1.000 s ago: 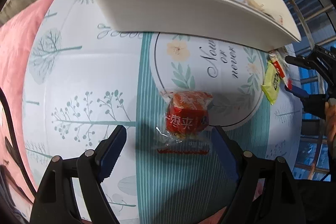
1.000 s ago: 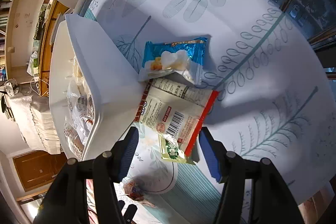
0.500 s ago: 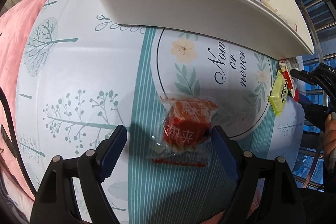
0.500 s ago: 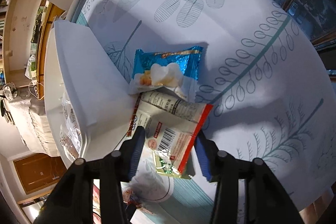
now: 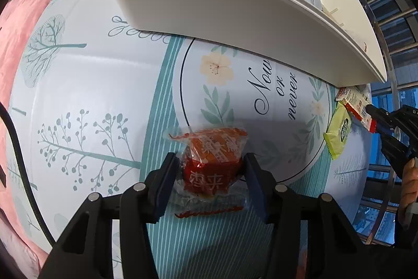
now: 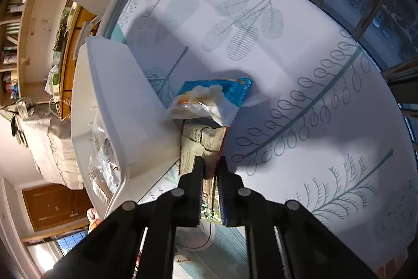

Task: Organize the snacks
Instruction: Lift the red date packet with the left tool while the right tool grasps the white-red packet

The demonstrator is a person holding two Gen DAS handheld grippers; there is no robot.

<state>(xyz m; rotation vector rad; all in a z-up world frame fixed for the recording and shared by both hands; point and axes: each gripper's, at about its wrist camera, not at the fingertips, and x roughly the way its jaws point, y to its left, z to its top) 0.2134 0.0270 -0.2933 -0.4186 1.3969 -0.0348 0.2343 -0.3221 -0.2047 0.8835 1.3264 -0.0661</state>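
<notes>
Both grippers have gone from standing wide a second ago to closing in on snacks. Near first: my left gripper point(image 5: 209, 169) then straddled the red packet point(image 5: 213, 161) with clear gaps on either side; now its jaws are closing, and the pads touch the packet's two sides. The packet lies on the worktop point(image 5: 104, 85), on the striped band at the edge of the printed circle, its clear wrapper ends sticking out front and back.

My right gripper point(image 6: 210, 169) straddled the white-and-red packet point(image 6: 202, 140) before. Now its jaws have narrowed almost to nothing and pinch that packet's near end, so the flat pack looks buckled and tipped up between the pads. Below the fingers the small green sachet point(image 6: 209, 211) shows on the worktop; I cannot tell whether it is caught in the pinch. Beyond it, the blue packet point(image 6: 216, 93) rests partly over the held pack's far end, just beside the white bin point(image 6: 130, 106).

Farthest, the bin already holds several wrapped snacks.

Judgement: both grasps are made or nearly made, and the next step is likely lifting each snack into the bin. Risk: the right lift may drag the blue packet along.
</notes>
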